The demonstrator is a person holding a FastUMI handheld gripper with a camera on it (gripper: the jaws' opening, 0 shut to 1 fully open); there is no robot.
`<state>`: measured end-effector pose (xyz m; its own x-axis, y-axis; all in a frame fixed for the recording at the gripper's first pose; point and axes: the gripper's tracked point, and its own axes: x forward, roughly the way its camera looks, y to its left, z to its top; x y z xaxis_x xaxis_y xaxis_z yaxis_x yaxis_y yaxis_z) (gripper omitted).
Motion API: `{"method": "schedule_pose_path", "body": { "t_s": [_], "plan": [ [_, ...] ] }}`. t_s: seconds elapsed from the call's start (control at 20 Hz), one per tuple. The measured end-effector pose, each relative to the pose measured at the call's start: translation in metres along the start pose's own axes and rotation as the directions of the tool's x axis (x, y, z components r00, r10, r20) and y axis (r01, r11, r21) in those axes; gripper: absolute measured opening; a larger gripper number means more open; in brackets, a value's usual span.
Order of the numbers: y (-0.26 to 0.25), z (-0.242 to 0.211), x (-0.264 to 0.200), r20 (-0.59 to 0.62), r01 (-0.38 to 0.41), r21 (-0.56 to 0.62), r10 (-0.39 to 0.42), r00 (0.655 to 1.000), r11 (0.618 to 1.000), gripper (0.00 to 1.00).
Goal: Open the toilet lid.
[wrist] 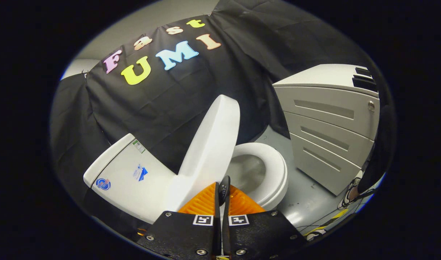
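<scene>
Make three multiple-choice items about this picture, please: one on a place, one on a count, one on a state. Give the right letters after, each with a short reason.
1. Where does the drawer cabinet stand?
A. On the far side of the toilet bowl from the tank
B. On top of the tank
C. Behind the booth's cloth wall

2. How many drawer fronts does the cabinet show?
A. One
B. Three
C. Five

3. How is the toilet lid?
A. Flat down on the seat
C. Lying on the floor
B. Raised, the bowl uncovered

Answers: 1 A, the bowl sits between tank and cabinet. 2 B, three recessed handles are stacked on its front. 3 B, the lid stands up just beyond the gripper, whose jaws are nearly together with a small dark part between them.
</scene>
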<state>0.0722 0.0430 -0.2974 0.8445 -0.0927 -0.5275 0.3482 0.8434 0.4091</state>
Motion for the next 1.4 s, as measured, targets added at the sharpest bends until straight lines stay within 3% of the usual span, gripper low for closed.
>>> {"method": "schedule_pose_path", "body": {
  "t_s": [0.5,0.7,1.25,1.4],
  "plan": [
    [0.039,0.014,-0.010,0.016,0.026,-0.247,-0.023,1.000,0.969,0.01],
    [0.056,0.020,-0.016,0.021,0.022,-0.277,-0.017,1.000,0.961,0.01],
    [0.109,0.029,-0.028,0.096,0.076,-0.421,-0.039,0.995,0.904,0.01],
    [0.127,0.027,-0.030,0.119,0.095,-0.491,-0.042,0.992,0.866,0.01]
  ]
}}
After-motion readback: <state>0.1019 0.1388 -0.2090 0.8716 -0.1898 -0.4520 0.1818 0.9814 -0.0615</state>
